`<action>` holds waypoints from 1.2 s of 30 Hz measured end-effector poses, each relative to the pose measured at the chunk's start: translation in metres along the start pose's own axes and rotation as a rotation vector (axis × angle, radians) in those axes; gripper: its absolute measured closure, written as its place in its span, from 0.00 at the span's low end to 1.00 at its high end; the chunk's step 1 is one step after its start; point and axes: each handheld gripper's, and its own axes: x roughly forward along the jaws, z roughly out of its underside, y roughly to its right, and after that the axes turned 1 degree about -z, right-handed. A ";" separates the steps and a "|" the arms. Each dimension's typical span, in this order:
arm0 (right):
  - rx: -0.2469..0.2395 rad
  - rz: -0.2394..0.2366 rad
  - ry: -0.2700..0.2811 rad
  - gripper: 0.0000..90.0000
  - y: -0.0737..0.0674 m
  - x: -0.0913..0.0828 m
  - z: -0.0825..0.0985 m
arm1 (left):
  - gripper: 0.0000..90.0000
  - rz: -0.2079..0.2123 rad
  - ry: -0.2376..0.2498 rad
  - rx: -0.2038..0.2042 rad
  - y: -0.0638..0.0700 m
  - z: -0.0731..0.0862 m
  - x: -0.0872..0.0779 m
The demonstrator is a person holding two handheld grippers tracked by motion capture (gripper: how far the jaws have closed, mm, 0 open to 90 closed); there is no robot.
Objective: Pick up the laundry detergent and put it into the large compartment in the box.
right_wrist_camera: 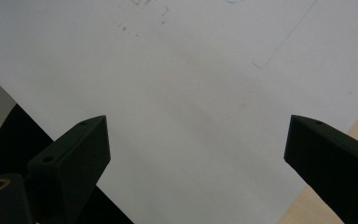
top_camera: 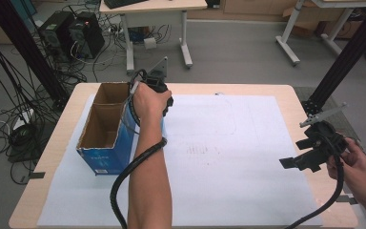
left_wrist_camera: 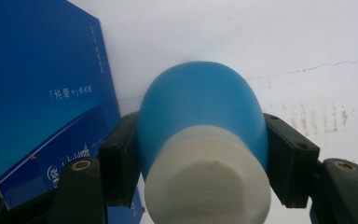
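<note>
Both forearms come in bare — no sleeves, no gloves. The left gripper (top_camera: 158,88) is black all over, a grey three-cornered plate standing on top, and a thick ribbed black cable trailing back along the arm. The right gripper (top_camera: 298,155) matches it: black body, grey plate, black cable looping away. In the left gripper view, the jaws are blocky matt black pads with small screw holes, brass-coloured bushings set in the arms behind them. The right gripper view shows wedge-shaped black pads, one brass ring.
</note>
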 end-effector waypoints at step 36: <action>0.048 0.130 -0.070 0.06 -0.013 -0.030 -0.026 | 0.41 -0.023 0.089 -0.025 -0.001 0.032 -0.128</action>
